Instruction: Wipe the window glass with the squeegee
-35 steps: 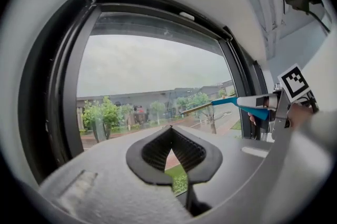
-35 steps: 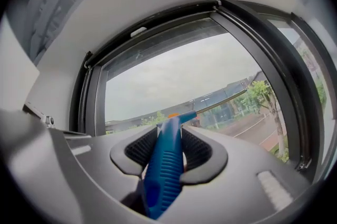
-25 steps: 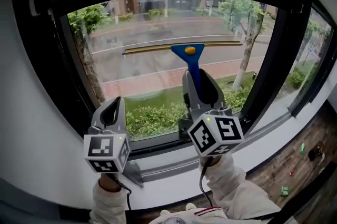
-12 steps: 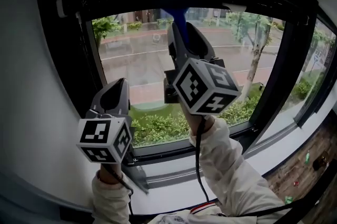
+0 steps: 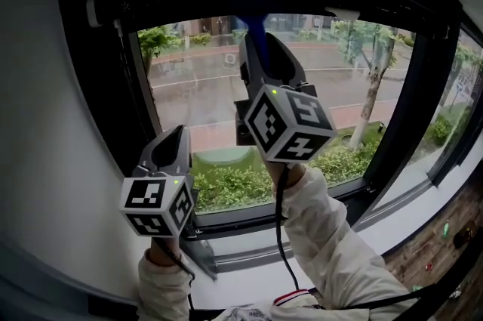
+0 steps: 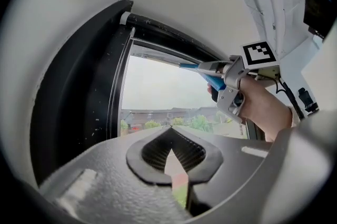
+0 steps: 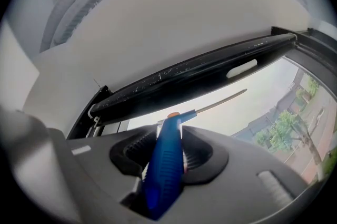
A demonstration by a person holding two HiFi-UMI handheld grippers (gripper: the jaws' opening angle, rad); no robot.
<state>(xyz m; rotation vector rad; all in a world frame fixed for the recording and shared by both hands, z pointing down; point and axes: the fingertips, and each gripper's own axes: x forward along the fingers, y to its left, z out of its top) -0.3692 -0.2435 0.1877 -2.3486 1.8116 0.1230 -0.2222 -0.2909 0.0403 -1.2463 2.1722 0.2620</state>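
A white wall [image 5: 38,123] fills the far left, and next to it stands the black window frame [image 5: 98,85]. The left tongs [image 5: 175,137] are held low in front of the lower left part of the window glass [image 5: 339,85], pointing up towards it. In the left gripper view these tongs [image 6: 171,136] are pressed together at the tips with nothing between them (only a thin sliver of lawn shows through the gap lower down). The same view looks up and right at the person's hand [image 6: 263,107] holding the other tongs high.

Right of centre, the right tongs [image 5: 258,47] reach up well above the left ones, their marker cube [image 5: 287,123] facing the head camera and a pale sleeve [image 5: 332,251] below. They pinch the blue handle of the squeegee [image 7: 167,162], which stands between the grip pads in the right gripper view. From there the handle runs up to an orange spot, and the thin blade stretches off to the right, just under the black top bar of the frame. Whether the blade touches the glass cannot be told. In the head view only a short blue piece shows above the tongs, at the top edge of the glass.

Through the glass lie a hedge [image 5: 226,187], a road and, further right, a tree [image 5: 373,78]. The white sill [image 5: 249,263] runs below.
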